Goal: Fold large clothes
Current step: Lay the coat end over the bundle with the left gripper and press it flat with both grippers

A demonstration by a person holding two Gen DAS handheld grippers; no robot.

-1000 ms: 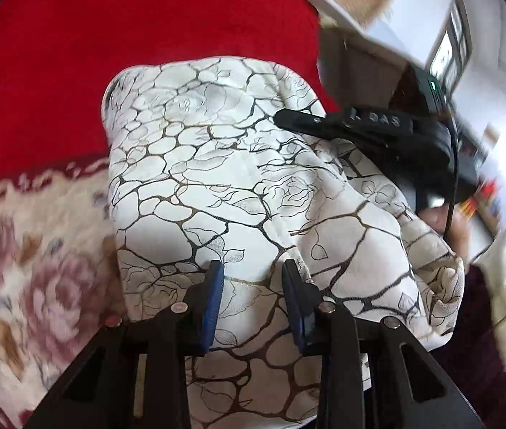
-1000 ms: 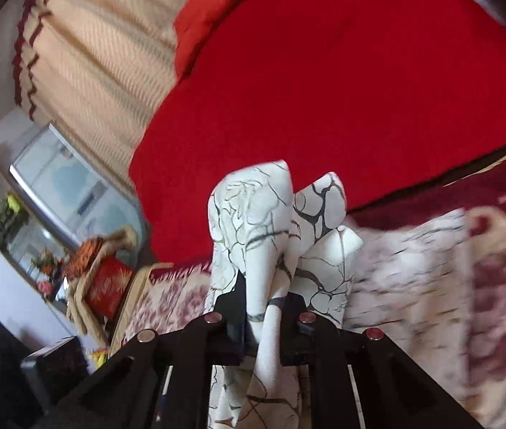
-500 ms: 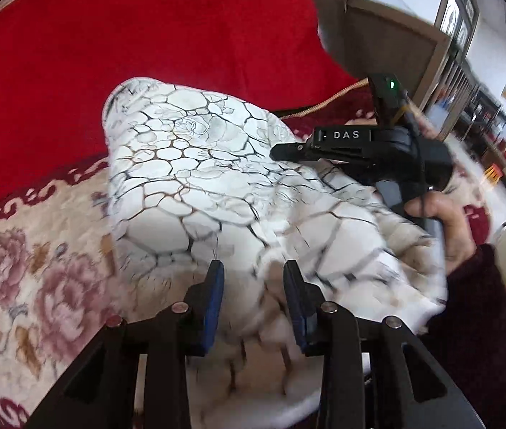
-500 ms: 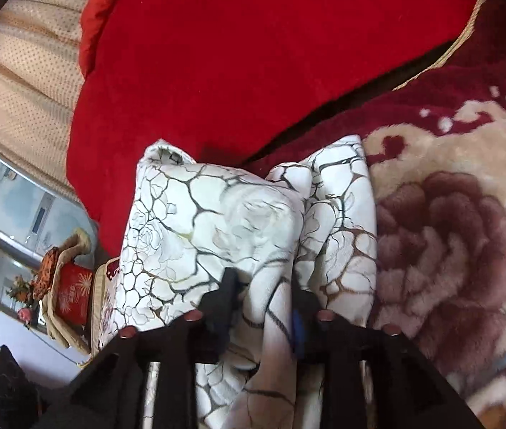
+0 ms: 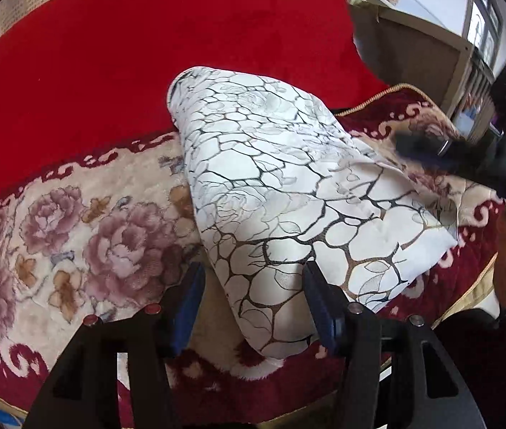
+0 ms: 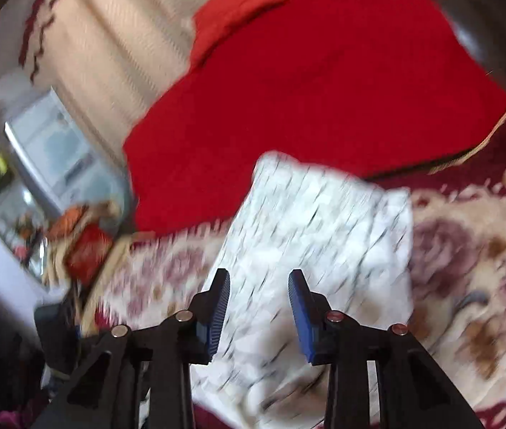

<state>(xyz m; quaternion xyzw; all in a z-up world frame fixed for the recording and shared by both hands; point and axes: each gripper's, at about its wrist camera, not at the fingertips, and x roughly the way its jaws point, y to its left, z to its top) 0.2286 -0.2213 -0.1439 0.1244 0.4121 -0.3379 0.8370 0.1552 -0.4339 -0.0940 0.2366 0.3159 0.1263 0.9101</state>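
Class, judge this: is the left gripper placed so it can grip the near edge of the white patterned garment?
Probably yes. The left gripper is open, its fingers straddle the garment edge, and nothing blocks them.

No readable text, labels or numbers anywhere (right view blurred)

Home living room: floral rug (image 5: 74, 236), red blanket (image 5: 145, 53), curtains (image 6: 117, 53) (glass cabinet (image 6: 49, 157) beside).
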